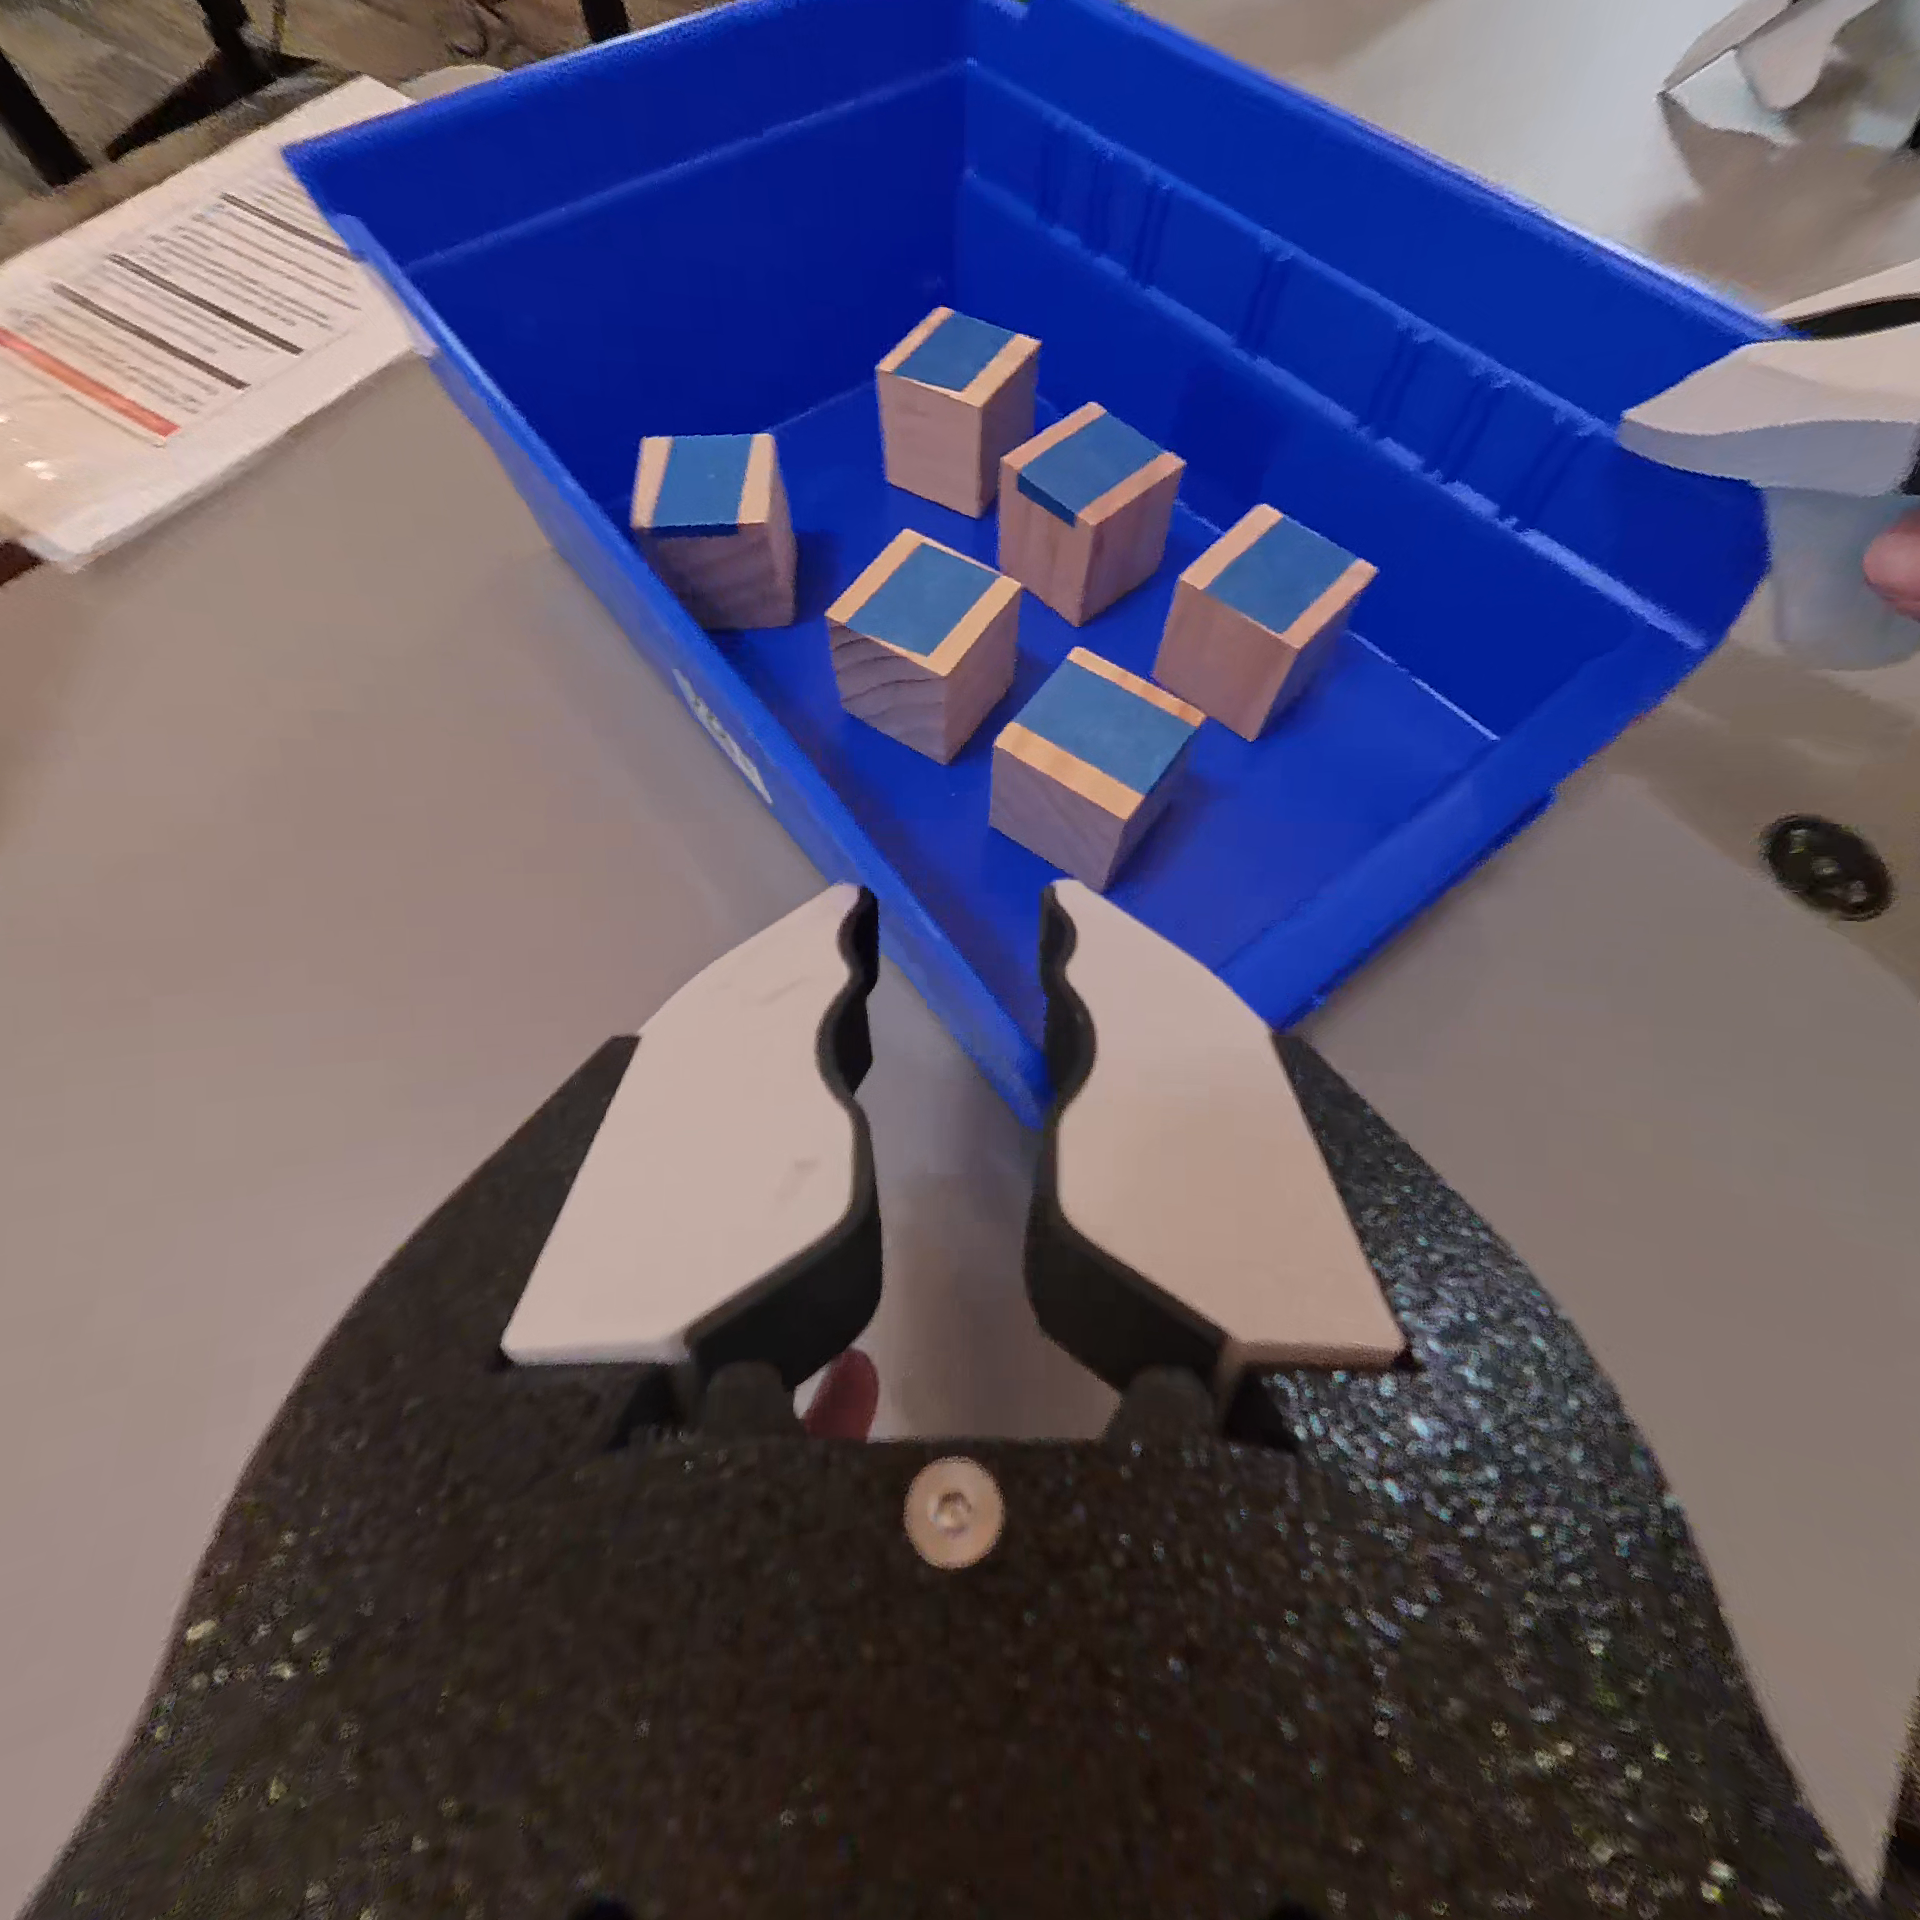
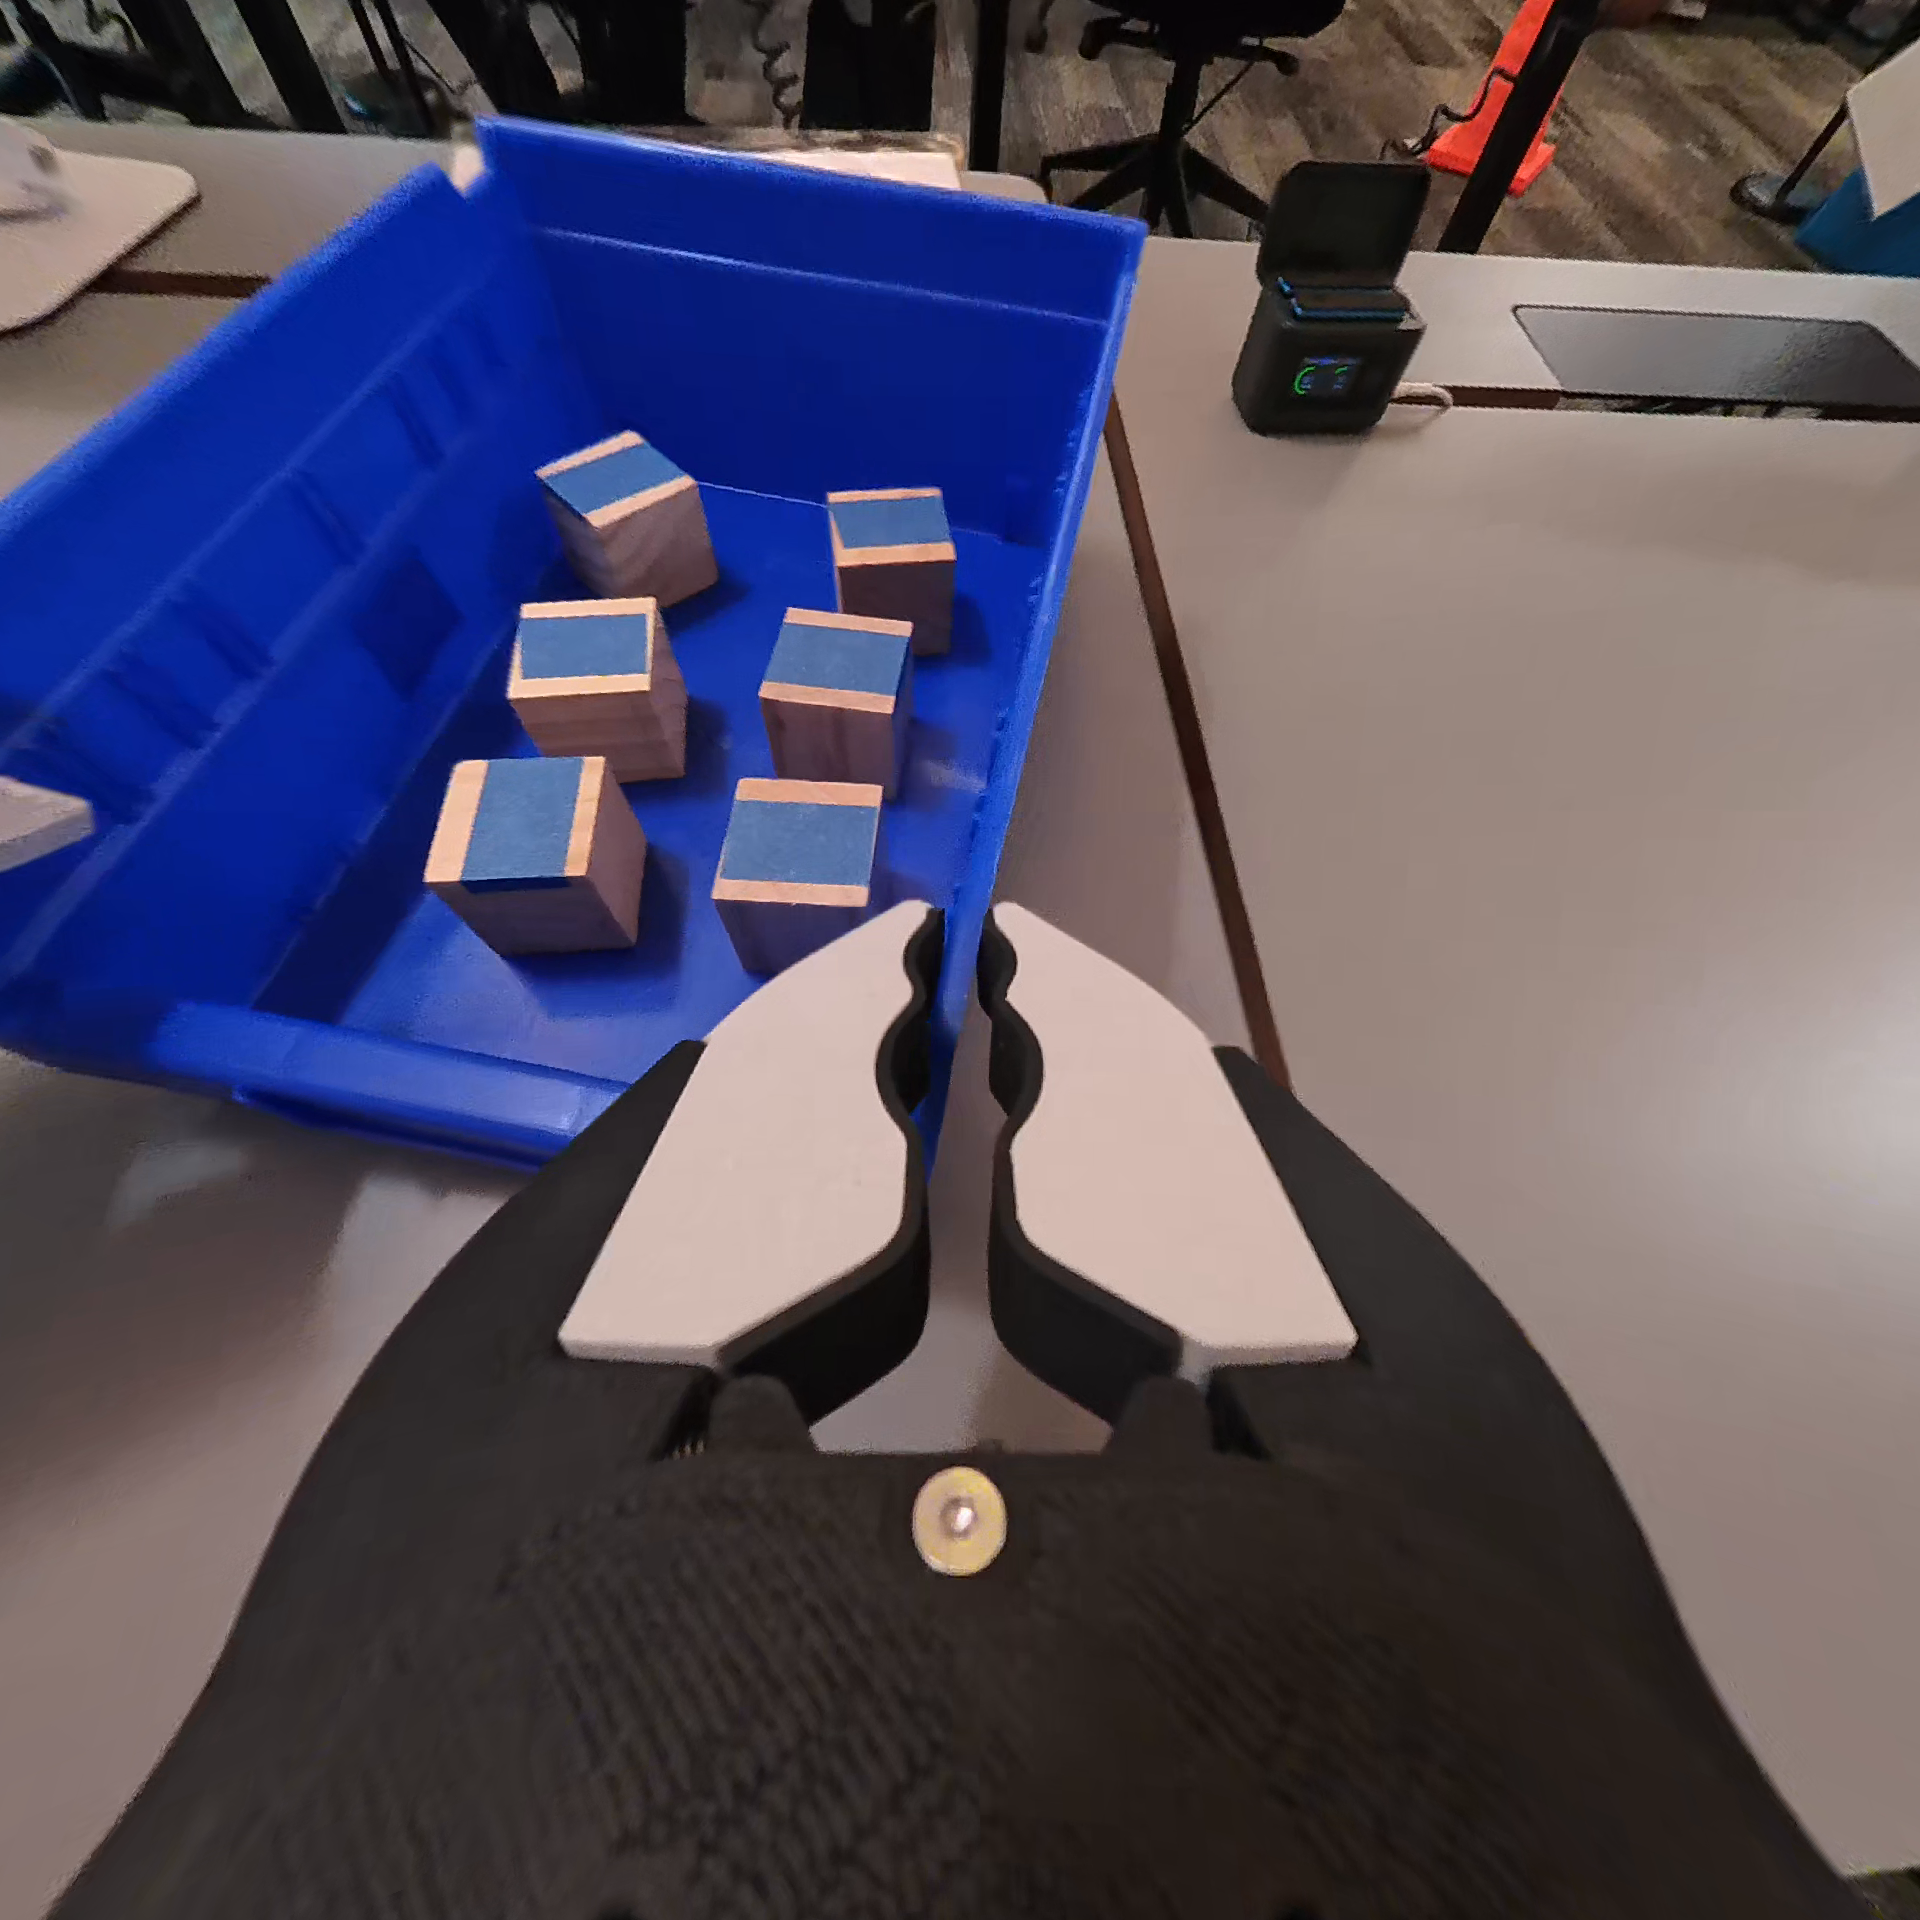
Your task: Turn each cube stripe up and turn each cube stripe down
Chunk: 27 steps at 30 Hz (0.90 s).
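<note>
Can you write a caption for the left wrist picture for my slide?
Open left gripper hovers before a blue bin holding six wooden cubes, stripes up.

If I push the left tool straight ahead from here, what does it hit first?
Probably the bin's near wall: the left tool points right at it, open and empty. Only beyond it sits the nearest cube. Its height over the wall is unclear.

Right gripper (image 1: 1787,436) cut off at frame edge, printed sheet (image 1: 177,322) blurred
</note>
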{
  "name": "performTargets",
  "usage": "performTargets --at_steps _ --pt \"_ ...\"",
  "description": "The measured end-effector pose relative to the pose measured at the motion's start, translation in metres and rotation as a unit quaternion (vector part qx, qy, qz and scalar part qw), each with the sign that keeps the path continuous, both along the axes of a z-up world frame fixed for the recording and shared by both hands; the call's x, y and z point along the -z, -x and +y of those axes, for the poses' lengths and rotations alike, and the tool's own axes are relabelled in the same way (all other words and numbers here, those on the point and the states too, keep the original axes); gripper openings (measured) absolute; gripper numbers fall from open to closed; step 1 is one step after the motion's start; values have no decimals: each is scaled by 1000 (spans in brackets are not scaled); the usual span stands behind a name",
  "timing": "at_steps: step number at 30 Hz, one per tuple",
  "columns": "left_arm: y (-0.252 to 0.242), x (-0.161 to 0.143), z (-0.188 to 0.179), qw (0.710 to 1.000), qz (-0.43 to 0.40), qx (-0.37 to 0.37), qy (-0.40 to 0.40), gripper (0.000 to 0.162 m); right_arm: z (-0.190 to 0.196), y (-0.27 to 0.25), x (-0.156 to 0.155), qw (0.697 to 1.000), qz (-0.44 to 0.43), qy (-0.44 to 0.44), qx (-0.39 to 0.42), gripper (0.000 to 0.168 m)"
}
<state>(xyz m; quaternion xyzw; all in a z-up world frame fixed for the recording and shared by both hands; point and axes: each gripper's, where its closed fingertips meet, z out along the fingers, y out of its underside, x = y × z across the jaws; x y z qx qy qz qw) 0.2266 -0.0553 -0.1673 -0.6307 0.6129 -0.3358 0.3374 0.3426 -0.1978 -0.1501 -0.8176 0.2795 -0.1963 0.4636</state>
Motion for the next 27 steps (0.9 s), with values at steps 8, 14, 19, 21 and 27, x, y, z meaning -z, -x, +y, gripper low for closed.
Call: performTargets --at_steps 8,14,19,21,27 --pt "47 -1 39 998 14 -20 -66 16 21 65 1 999 -8 -28 19 7" --pt "121 -2 79 995 21 -47 -81 12 57 140 2 999 -17 -46 -15 9" --pt "207 -2 125 992 30 -74 -96 13 110 215 1 995 -12 -71 -75 12" --pt "244 -2 147 989 44 -89 -106 14 135 246 2 992 -15 -78 -101 12" --pt "341 -2 217 980 66 -154 -110 14 221 326 3 976 -41 -61 -203 14"
